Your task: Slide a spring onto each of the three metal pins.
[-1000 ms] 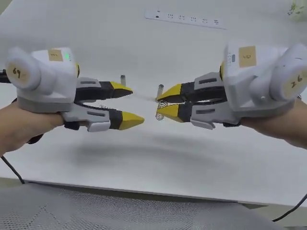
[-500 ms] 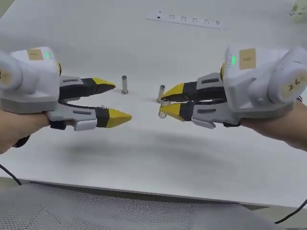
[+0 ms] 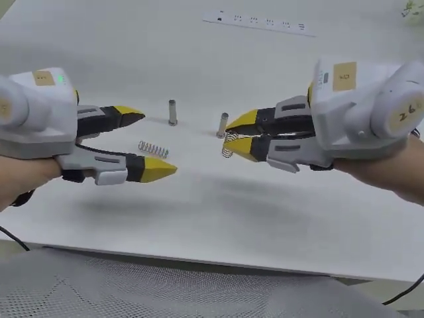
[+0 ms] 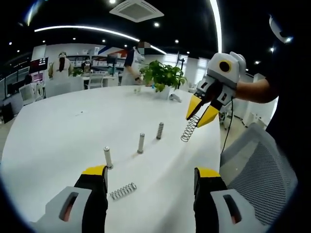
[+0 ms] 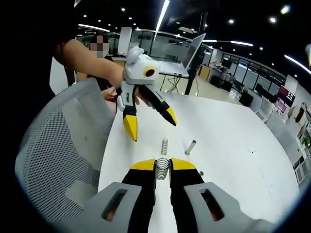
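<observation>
Spanning the head view, the flat white workbench (image 3: 218,218) is carrying the whole arrangement. The white-bodied, yellow-tipped left gripper (image 3: 152,142) is hovering at centre left, its jaws standing wide apart and gripping nothing. The matching right gripper (image 3: 232,137) is hovering at centre right, its jaws drawn narrow and pinching a short steel coil, the held spring (image 3: 227,146), by one end. In the left gripper view this spring is hanging clear of the tabletop. A long white power strip (image 3: 260,24) is lying at upper centre. Three upright grey metal pins are standing in a row at lower centre of the left gripper view. The near pin (image 4: 107,157) and the middle pin (image 4: 140,143) are standing bare. The far pin (image 4: 159,130) is already wearing a coil. A second steel coil, the loose spring (image 3: 153,148), is lying flat on the workbench, appearing between the left gripper's open jaws.
</observation>
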The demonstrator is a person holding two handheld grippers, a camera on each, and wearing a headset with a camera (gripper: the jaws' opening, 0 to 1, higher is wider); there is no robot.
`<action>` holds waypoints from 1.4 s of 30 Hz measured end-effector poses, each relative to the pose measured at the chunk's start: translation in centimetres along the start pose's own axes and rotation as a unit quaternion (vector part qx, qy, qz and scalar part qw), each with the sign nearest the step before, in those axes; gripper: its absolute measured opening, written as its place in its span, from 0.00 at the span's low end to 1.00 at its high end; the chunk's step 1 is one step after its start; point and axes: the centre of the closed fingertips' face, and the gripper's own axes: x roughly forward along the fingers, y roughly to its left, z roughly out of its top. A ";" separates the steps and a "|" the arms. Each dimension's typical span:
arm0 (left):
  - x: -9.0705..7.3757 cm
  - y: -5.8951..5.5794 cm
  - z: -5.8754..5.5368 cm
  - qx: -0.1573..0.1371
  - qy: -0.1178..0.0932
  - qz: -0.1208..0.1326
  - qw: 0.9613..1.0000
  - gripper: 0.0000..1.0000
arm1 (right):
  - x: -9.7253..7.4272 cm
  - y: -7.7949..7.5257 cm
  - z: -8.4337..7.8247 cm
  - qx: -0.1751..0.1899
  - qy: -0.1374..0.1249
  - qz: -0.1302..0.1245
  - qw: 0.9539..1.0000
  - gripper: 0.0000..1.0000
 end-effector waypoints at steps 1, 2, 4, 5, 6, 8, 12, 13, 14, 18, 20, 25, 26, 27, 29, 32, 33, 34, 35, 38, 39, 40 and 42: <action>-0.1 0.2 0.1 -0.003 -0.002 0.004 1.000 0.71 | 0.0 0.0 0.0 0.001 0.000 0.000 1.000 0.08; -0.2 0.3 0.0 -0.003 -0.002 0.006 1.000 0.72 | 0.0 0.0 0.0 0.001 0.001 -0.001 1.000 0.08; -0.4 0.5 -0.1 -0.004 -0.001 0.009 1.000 0.73 | 0.1 0.0 -0.1 0.000 0.002 -0.002 1.000 0.08; -0.5 0.6 -0.1 -0.005 0.000 0.010 1.000 0.74 | 0.1 0.0 -0.1 0.001 0.001 -0.002 1.000 0.08; -0.7 0.7 -0.1 -0.005 0.000 0.012 1.000 0.76 | 0.1 -0.1 -0.1 0.002 0.000 -0.003 1.000 0.08; -0.8 0.9 -0.1 -0.007 -0.001 0.016 1.000 0.78 | 0.1 -0.1 -0.1 0.002 0.002 -0.004 1.000 0.08; -1.0 1.2 -0.2 -0.011 -0.003 0.022 1.000 0.84 | 0.2 -0.1 -0.1 0.002 0.002 -0.006 1.000 0.08; -1.0 1.2 -0.2 -0.012 -0.003 0.022 1.000 0.85 | 0.2 -0.1 -0.1 0.003 0.002 -0.006 1.000 0.08; -1.0 1.3 -0.2 -0.011 -0.003 0.023 1.000 0.85 | 0.2 -0.1 -0.1 0.002 0.002 -0.007 1.000 0.08; -1.1 1.3 -0.2 -0.016 -0.005 0.023 1.000 0.91 | 0.3 -0.2 -0.2 0.002 0.004 -0.007 1.000 0.08; -1.1 1.4 -0.2 -0.014 -0.005 0.026 1.000 0.94 | 0.3 -0.3 -0.3 0.002 0.005 -0.008 1.000 0.08; -1.2 1.6 -0.1 -0.016 -0.008 0.030 0.999 0.98 | 0.3 -0.4 -0.4 0.001 0.008 -0.008 1.000 0.08; -1.2 1.6 0.0 -0.017 -0.009 0.030 0.999 0.98 | 0.4 -0.4 -0.4 0.001 0.007 -0.008 1.000 0.08; -1.2 1.7 0.0 -0.016 -0.009 0.031 0.999 0.98 | 0.4 -0.4 -0.4 0.000 0.008 -0.008 1.000 0.08; -1.3 1.7 0.2 -0.015 -0.010 0.031 0.999 0.98 | 0.4 -0.4 -0.3 -0.001 0.009 -0.007 1.000 0.08; -1.3 1.7 0.3 -0.014 -0.011 0.031 0.999 0.98 | 0.5 -0.5 -0.1 -0.002 0.006 -0.009 1.000 0.08; -1.4 1.7 0.3 -0.013 -0.011 0.030 0.999 0.98 | 0.5 -0.5 0.0 -0.001 0.004 -0.010 1.000 0.08; -1.4 1.7 0.3 -0.013 -0.011 0.030 0.999 0.98 | 0.5 -0.5 0.0 0.000 0.004 -0.011 1.000 0.08; -1.4 1.7 0.3 -0.014 -0.010 0.030 0.999 0.98 | 0.6 -0.6 0.0 0.000 0.004 -0.012 1.000 0.08; -1.5 1.7 0.2 -0.015 -0.010 0.032 0.999 0.98 | 0.7 -0.7 -0.1 0.003 0.005 -0.013 1.000 0.08; -1.5 1.7 0.2 -0.016 -0.012 0.031 0.999 0.98 | 0.7 -0.7 -0.2 0.005 0.006 -0.013 1.000 0.08; -1.5 1.7 0.2 -0.017 -0.013 0.032 0.999 0.98 | 0.8 -0.7 -0.3 0.007 0.006 -0.013 1.000 0.08; -1.5 1.6 0.1 -0.017 -0.012 0.030 0.999 0.98 | 0.8 -0.8 -0.4 0.011 0.007 -0.012 1.000 0.08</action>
